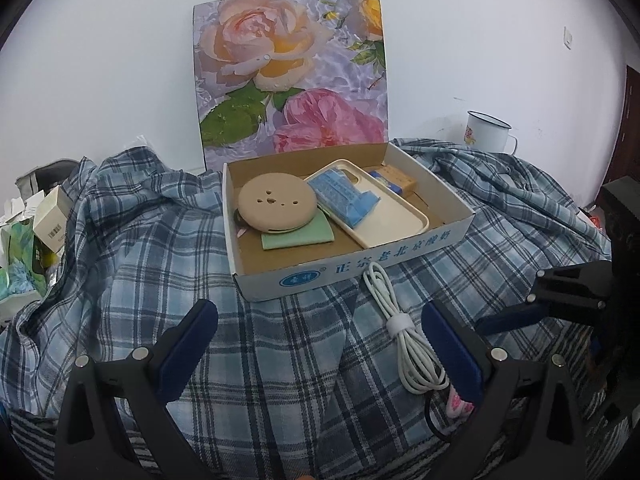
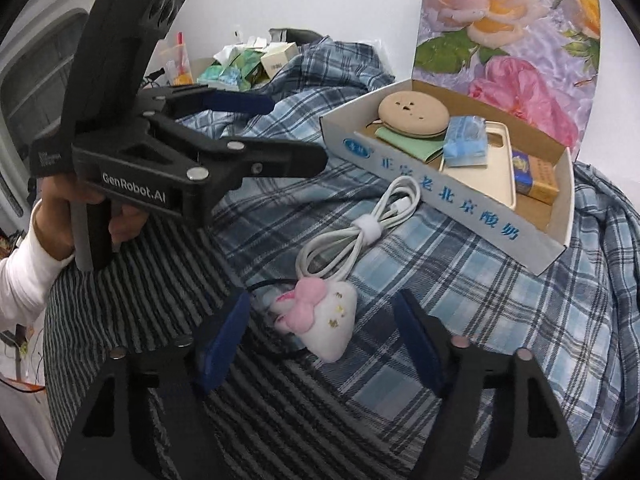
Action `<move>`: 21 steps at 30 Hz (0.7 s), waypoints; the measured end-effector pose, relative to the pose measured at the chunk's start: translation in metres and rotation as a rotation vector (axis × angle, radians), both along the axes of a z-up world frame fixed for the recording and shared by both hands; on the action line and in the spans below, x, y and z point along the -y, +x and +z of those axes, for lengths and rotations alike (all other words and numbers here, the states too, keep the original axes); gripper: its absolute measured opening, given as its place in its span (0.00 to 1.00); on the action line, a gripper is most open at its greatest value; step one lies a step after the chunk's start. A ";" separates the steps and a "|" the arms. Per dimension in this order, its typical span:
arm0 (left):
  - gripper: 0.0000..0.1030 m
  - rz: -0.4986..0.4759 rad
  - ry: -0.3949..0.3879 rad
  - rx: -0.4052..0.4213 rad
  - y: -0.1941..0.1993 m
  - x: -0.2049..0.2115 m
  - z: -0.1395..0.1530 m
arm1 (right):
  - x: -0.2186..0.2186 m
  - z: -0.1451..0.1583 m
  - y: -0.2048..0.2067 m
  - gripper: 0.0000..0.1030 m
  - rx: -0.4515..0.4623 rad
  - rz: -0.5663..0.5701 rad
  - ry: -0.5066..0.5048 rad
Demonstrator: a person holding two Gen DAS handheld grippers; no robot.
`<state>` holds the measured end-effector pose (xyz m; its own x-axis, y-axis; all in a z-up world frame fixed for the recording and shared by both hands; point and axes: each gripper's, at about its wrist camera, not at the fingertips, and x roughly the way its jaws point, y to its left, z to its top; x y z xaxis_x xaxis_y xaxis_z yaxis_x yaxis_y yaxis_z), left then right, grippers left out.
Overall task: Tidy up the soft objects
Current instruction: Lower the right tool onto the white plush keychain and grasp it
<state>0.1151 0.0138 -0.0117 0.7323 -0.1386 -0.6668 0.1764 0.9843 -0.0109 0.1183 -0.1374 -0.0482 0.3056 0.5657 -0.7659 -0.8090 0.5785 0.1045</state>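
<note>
Two soft things lie outside the box [image 1: 352,268] on the plaid blanket [image 1: 132,264]: a white cable [image 2: 360,224], coiled and strapped, and a small plush [image 2: 320,316] with a pink bow. We hold both claws above them, empty. The right claw [image 2: 320,340] hangs with its blue pads spread wide, one on either side of the plush and just short of it, a stance we judge to be the set-up for a pinch. The left claw [image 1: 320,344] is likewise apart, aimed at the box, with the cable running just inside its right pad; seen from the right wrist, it [image 2: 288,136] hovers clear of the blanket and grips nothing.

The box sits open on the blanket, its lid [image 1: 288,68], printed with roses, propped up behind it. Inside we see a round beige pad [image 1: 276,204] resting on a green cloth [image 1: 300,236], a cream phone case [image 1: 380,208] lying flat with a blue packet [image 1: 344,196] on top, and a small carton [image 1: 396,180] in the far corner. We read these as already sorted, and the bare cardboard at the near side as room for the remaining pair.

The cable touches the plush at its looped end, so lifting one may drag the other.
</note>
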 end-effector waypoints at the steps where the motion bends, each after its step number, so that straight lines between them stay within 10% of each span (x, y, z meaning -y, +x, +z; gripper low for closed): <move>1: 1.00 -0.002 0.000 0.000 0.000 0.000 0.000 | -0.001 -0.001 -0.001 0.60 0.000 0.002 -0.004; 10: 1.00 -0.012 0.035 -0.002 0.000 0.006 -0.003 | -0.005 -0.004 -0.001 0.32 -0.015 0.015 -0.037; 21: 1.00 -0.029 0.037 0.009 -0.002 0.008 -0.001 | 0.010 0.015 0.004 0.30 0.031 -0.039 0.038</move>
